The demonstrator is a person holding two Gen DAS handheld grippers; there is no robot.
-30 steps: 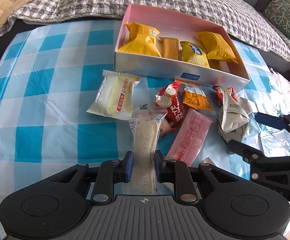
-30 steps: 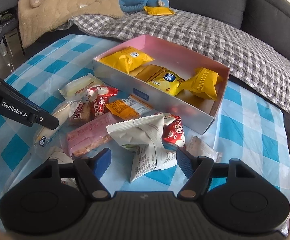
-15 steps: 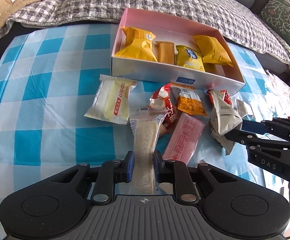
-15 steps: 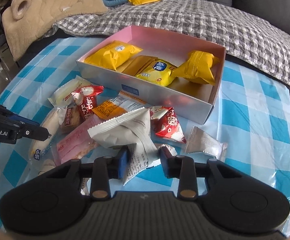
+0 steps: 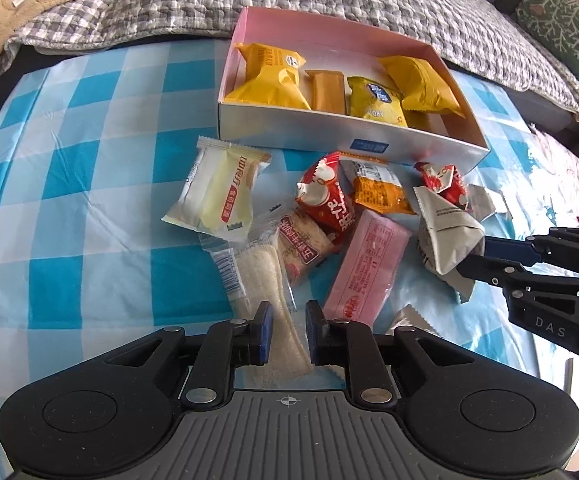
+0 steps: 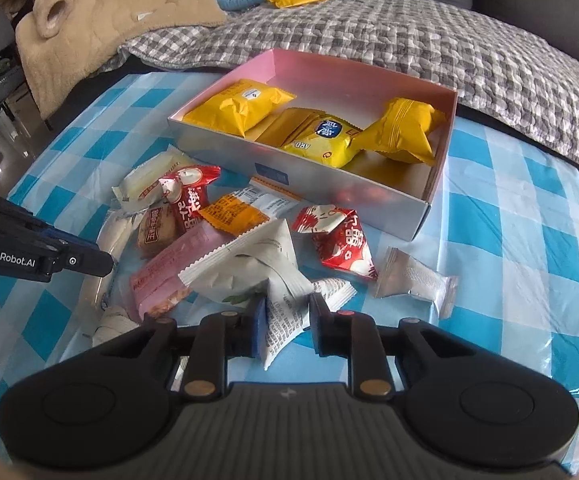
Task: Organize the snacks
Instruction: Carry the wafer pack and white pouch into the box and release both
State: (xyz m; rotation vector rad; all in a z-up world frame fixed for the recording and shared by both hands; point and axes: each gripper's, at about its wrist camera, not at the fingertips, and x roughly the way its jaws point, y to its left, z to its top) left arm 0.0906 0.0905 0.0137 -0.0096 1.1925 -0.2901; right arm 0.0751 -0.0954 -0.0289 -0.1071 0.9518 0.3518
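Left wrist view: left tool (image 5: pixel 287 330) pinching clear-wrapped cake (image 5: pixel 267 292), lying just in front of pink box (image 5: pixel 349 136) on checked tabletop (image 5: pixel 69 200).

Right wrist view: right tool (image 6: pixel 287 326) pinching grey-white packet (image 6: pixel 255 270), likewise just in front of pink box (image 6: pixel 301 174).

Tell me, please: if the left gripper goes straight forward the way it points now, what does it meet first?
The left gripper already holds the long pale snack bar. Straight ahead, it would probably meet the small biscuit pack with red writing first, then the red packet. Depth is hard to judge here.
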